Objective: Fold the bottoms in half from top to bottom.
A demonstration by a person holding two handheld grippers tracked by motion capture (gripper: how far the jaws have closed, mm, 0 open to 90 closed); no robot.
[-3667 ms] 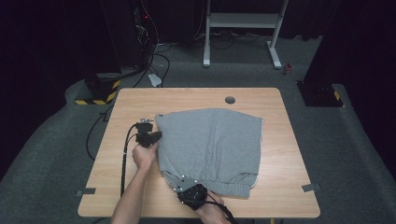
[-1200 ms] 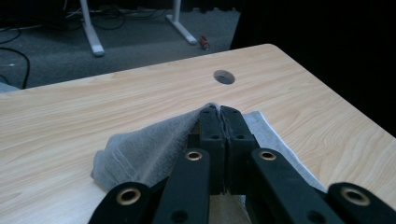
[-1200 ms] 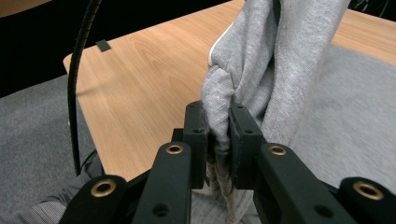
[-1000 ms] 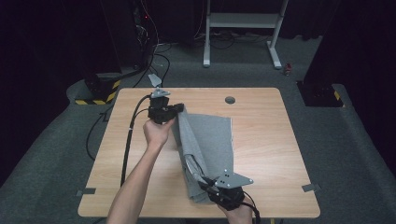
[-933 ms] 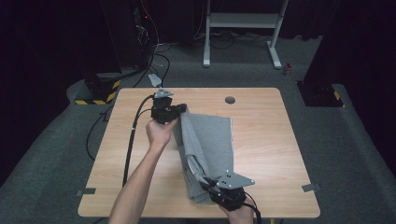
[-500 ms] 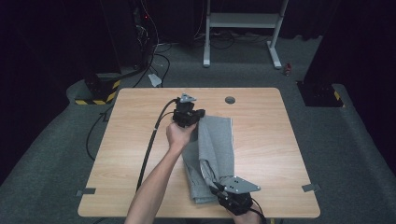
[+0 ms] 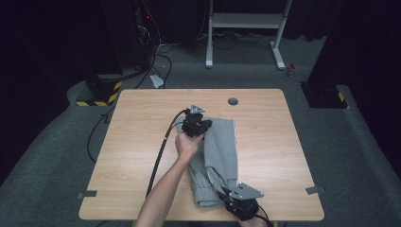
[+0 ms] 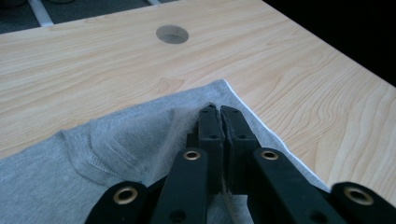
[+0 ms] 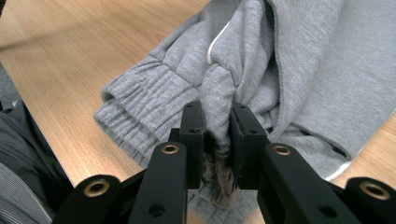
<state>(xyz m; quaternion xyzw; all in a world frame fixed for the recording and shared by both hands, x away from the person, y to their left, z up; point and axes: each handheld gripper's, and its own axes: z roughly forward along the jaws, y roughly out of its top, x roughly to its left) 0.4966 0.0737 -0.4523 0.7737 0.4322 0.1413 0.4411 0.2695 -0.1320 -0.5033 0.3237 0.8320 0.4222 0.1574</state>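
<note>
Grey folded fleece shorts (image 7: 218,158) lie on the wooden table (image 7: 142,137), just short of its round cable hole (image 7: 232,101). Your left gripper (image 8: 219,122) is clenched on the shorts' far edge. Your right gripper (image 9: 215,122), its jaws just easing apart, grasps the elastic waistband.

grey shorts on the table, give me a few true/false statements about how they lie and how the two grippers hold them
1. The grey shorts lie folded lengthwise on the wooden table. True.
2. The left gripper hangs open above bare wood. False: its jaws are shut on the fabric near a hem corner.
3. The right gripper grips a bunched fold near the ribbed waistband. True.
4. The shorts cover the round hole in the table. False: the hole lies bare, beyond the cloth.
5. The waistband end is nearest the person. True.
</note>
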